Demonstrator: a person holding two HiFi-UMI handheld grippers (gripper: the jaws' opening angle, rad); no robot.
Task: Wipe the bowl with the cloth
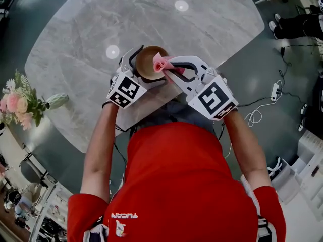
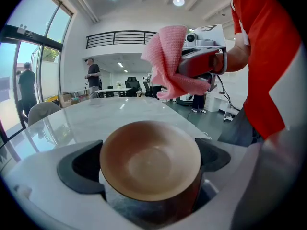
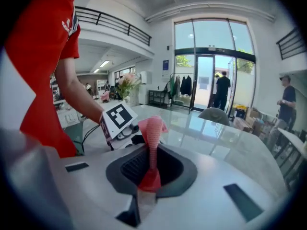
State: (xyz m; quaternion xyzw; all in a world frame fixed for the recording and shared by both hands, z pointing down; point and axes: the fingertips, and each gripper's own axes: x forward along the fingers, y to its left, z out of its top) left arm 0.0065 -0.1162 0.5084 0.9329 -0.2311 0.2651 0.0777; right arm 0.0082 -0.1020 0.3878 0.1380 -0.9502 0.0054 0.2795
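A brown bowl (image 1: 147, 61) is held up above the grey marble table (image 1: 101, 29), clamped between the jaws of my left gripper (image 1: 143, 64). In the left gripper view the bowl (image 2: 149, 159) fills the space between the black pads, its hollow facing the camera. My right gripper (image 1: 171, 67) is shut on a pink cloth (image 1: 162, 62), whose bunched end sits at the bowl's right rim. In the right gripper view the cloth (image 3: 152, 147) stands up from between the closed jaws. The left gripper view shows the cloth (image 2: 169, 61) hanging just above the bowl.
A vase of pink flowers (image 1: 20, 105) stands at the table's left edge. Cables and a power strip (image 1: 275, 91) lie on the floor to the right. People stand far off in the room (image 2: 93, 75). The person's red shirt (image 1: 181, 180) fills the near foreground.
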